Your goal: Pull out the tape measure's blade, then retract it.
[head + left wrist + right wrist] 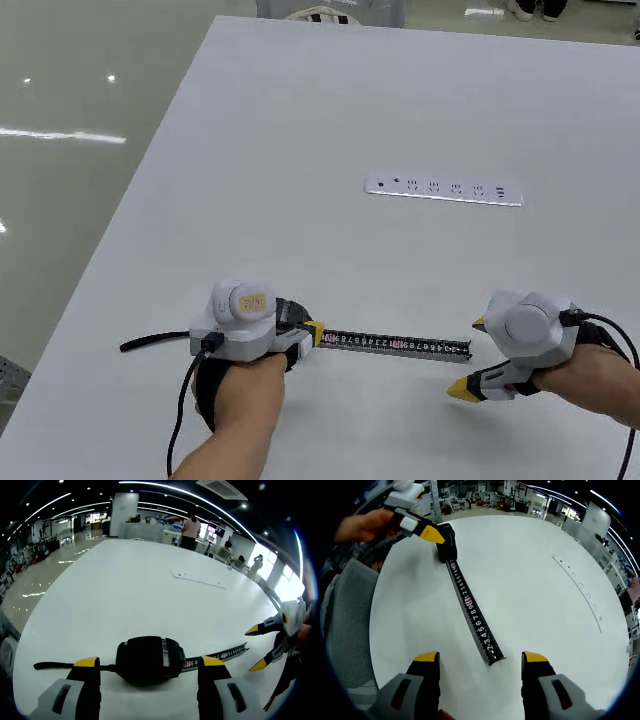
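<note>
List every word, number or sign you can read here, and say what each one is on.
"2 3 4 5 6 7 8 9": on the tape measure's blade, running up from near its free end in the right gripper view.
Red-marked figure after the 9, and the digits beyond it toward the case: too blurred to read.
Yellow sticker on the left gripper: too small to read.
Power strip markings: too small to read.

The left gripper (305, 336) and the right gripper (470, 357) both have rounded white housings and grey jaws capped in yellow. A yellowish label (252, 301) marks the left one's top. Thin black cables (181, 412) trail from each, and a black strap (208, 385) sits by the left one's grip.
</note>
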`<act>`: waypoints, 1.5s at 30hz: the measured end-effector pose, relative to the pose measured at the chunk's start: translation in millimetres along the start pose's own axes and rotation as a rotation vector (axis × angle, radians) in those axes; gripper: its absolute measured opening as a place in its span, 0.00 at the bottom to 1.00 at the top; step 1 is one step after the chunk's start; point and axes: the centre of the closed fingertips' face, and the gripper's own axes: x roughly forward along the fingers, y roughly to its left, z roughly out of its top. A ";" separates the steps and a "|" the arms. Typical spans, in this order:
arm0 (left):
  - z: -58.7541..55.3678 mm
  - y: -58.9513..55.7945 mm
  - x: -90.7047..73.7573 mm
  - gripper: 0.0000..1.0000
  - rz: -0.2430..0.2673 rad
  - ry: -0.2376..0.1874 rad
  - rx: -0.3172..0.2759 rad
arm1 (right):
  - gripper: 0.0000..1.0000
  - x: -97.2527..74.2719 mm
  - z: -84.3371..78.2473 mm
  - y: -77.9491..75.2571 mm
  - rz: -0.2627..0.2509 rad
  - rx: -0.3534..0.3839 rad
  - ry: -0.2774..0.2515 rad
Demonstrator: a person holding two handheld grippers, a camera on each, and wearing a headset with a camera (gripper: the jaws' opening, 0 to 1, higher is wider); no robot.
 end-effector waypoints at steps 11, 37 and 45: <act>-1.0 -1.0 5.8 0.74 -0.005 0.005 -0.005 | 0.62 5.3 -5.2 -5.8 0.036 -0.076 0.028; -1.7 1.5 12.6 0.69 -0.010 0.012 -0.025 | 0.37 9.6 -13.1 -10.9 0.161 -0.263 0.108; -3.6 1.1 14.8 0.67 -0.013 0.015 -0.033 | 0.28 10.0 -12.7 -11.8 0.188 -0.324 0.127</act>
